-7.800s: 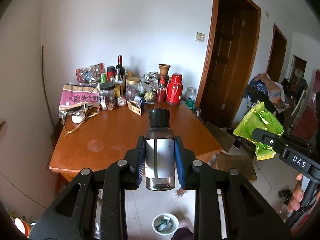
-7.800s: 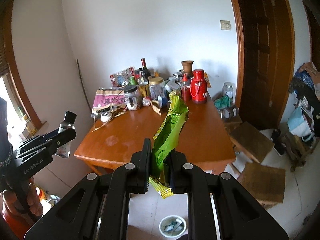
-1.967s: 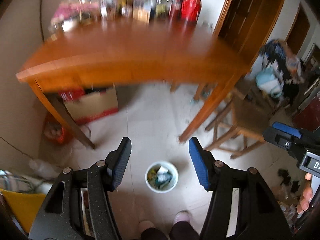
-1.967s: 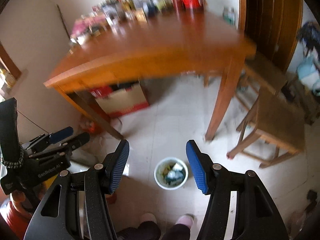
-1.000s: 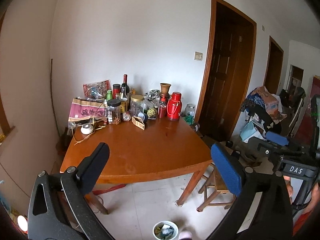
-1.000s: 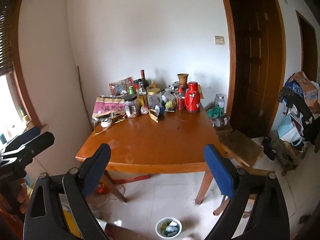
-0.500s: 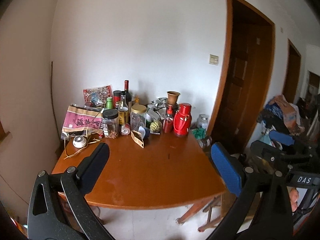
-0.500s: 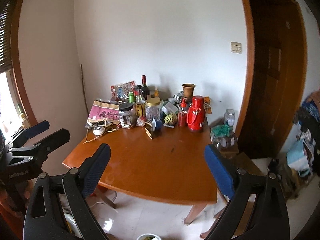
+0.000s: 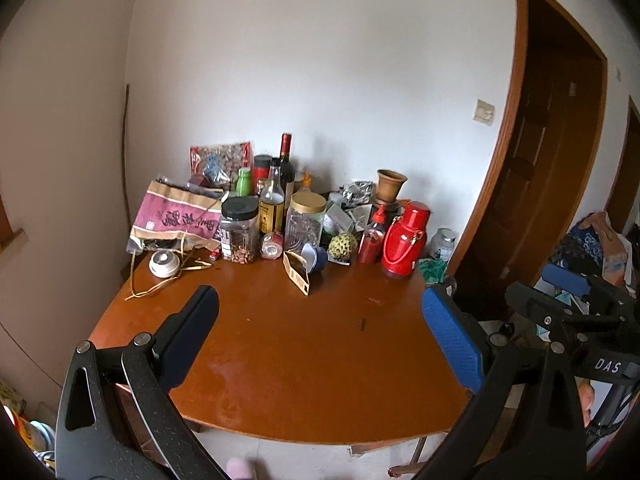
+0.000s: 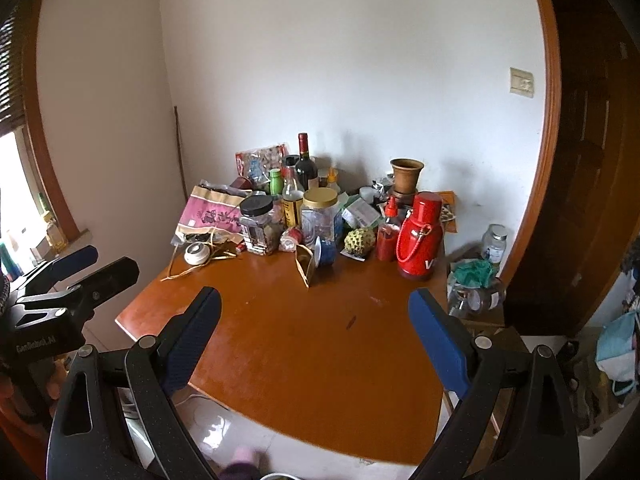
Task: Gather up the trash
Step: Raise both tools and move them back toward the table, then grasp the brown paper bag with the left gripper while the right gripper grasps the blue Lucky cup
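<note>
Both hand-held grippers come back to the surface (image 9: 304, 360) empty: the bottle and the green wrapper they carried seconds earlier are gone, last seen above a small white bin on the floor that now shows only as a sliver at the bottom edge of the right wrist view. Two pieces of trash appear disposed of, and the search for the next has begun.

The left hand-held gripper (image 9: 320, 332) hangs over the near edge, its jaws spread wide with nothing between the blue pads. At far left of the clutter against the wall lies a pink-and-tan paper bag (image 9: 176, 216) with loose straw-coloured strips (image 9: 160, 286) trailing from it, and a round white disc (image 9: 163, 263) beside them. Next stand hard, upright containers: a black-lidded plastic jar (image 9: 239, 230), glass bottles, a gold-lidded clear jar (image 9: 306, 220). In front, a crumpled brown pouch (image 9: 298, 272) and a tipped blue cup (image 9: 316, 257) (the likeliest trash, being light and already emptied) lie just beside each other. Further right sit a knobbly green fruit (image 9: 343, 245) and a glossy red flask (image 9: 402, 240).

The right hand-held gripper (image 10: 314, 332) is likewise fully open and empty, facing the same pouch (image 10: 305, 266).
</note>
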Demonstrator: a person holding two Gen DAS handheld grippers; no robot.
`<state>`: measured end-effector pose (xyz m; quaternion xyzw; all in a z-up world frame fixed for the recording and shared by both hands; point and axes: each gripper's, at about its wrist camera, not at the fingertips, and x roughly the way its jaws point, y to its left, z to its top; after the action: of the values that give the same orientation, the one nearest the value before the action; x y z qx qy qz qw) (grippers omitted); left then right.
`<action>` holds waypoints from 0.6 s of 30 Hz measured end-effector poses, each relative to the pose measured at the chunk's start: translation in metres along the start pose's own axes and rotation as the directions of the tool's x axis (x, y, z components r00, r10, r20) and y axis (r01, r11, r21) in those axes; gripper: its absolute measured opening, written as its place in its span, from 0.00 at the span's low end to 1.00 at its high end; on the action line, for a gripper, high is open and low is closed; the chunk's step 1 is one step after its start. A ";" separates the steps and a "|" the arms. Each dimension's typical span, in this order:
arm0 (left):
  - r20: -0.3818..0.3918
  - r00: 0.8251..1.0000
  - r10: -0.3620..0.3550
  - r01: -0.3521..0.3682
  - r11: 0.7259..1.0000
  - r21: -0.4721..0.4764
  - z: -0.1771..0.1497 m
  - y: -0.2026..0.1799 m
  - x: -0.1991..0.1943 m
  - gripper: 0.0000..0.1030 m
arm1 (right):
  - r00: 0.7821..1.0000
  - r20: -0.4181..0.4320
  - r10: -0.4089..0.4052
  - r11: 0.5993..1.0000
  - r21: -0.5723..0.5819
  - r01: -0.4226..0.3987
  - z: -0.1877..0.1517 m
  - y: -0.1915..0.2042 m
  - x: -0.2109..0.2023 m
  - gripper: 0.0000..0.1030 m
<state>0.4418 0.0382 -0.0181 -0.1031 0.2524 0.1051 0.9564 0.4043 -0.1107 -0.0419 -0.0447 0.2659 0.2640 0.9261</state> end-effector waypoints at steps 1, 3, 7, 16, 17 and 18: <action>-0.012 1.000 -0.004 0.004 1.000 0.002 0.003 0.004 0.013 0.99 | 1.000 -0.006 -0.002 1.000 0.003 0.002 0.003 0.000 0.009 0.91; -0.031 0.999 -0.009 0.009 1.000 0.011 0.008 0.008 0.033 0.99 | 1.000 -0.017 -0.010 1.000 0.012 0.010 0.008 -0.001 0.025 0.91; -0.092 0.995 -0.042 0.046 0.998 0.044 0.020 0.021 0.087 0.99 | 0.998 -0.051 -0.048 0.998 0.049 0.051 0.018 -0.002 0.065 0.91; -0.302 0.948 -0.099 0.109 0.994 0.018 0.032 0.055 0.257 0.99 | 0.975 -0.179 -0.132 0.977 0.144 0.159 0.040 -0.020 0.175 0.91; -0.323 0.941 -0.100 0.112 0.994 0.016 0.028 0.057 0.273 0.99 | 0.972 -0.192 -0.138 0.974 0.151 0.169 0.040 -0.023 0.186 0.91; -0.350 0.931 -0.106 0.119 0.993 0.014 0.025 0.058 0.294 0.99 | 0.969 -0.203 -0.143 0.972 0.156 0.176 0.040 -0.026 0.196 0.91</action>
<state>0.6888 0.1440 -0.1537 -0.1176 0.4135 0.0259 0.9025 0.5770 -0.0331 -0.1107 -0.0105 0.3705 0.1588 0.9151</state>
